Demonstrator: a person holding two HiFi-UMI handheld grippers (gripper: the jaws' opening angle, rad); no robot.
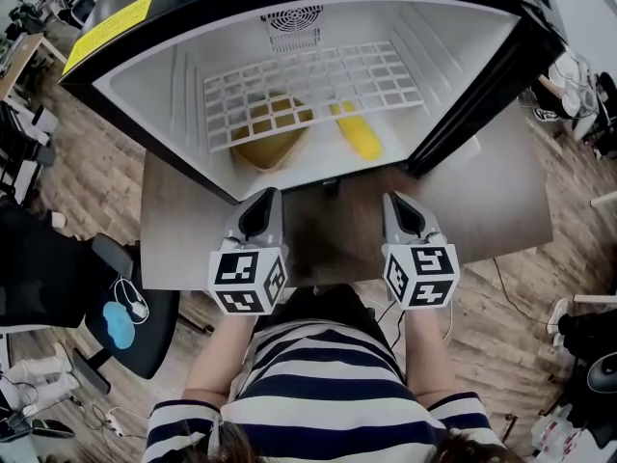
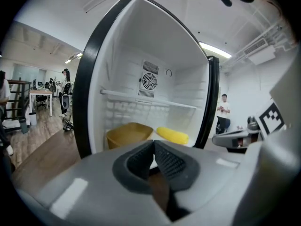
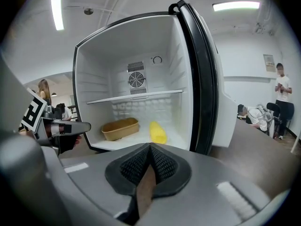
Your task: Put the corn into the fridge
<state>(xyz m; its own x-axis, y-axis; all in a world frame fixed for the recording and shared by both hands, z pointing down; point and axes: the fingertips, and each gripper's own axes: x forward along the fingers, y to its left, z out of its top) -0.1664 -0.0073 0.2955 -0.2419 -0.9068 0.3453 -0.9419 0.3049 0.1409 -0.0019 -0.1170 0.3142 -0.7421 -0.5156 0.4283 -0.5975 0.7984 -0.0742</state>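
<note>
The yellow corn [image 1: 358, 134] lies on the floor of the open white fridge [image 1: 174, 85], under the wire shelf [image 1: 318, 85], right of a tan tray [image 1: 270, 135]. It shows as the corn [image 2: 172, 135] in the left gripper view and the corn [image 3: 158, 132] in the right gripper view. Both grippers hover over the brown table in front of the fridge, outside it. My left gripper [image 1: 258, 206] is shut and empty, its tips [image 2: 154, 147] touching. My right gripper [image 1: 399, 208] is shut and empty too, pads [image 3: 149, 150] together.
The fridge door [image 3: 200, 79] stands open at the right. The fridge sits on a brown table [image 1: 501, 191]. A black chair [image 1: 125, 316] is at the lower left. People stand in the office behind, one person [image 3: 283, 100] at the far right.
</note>
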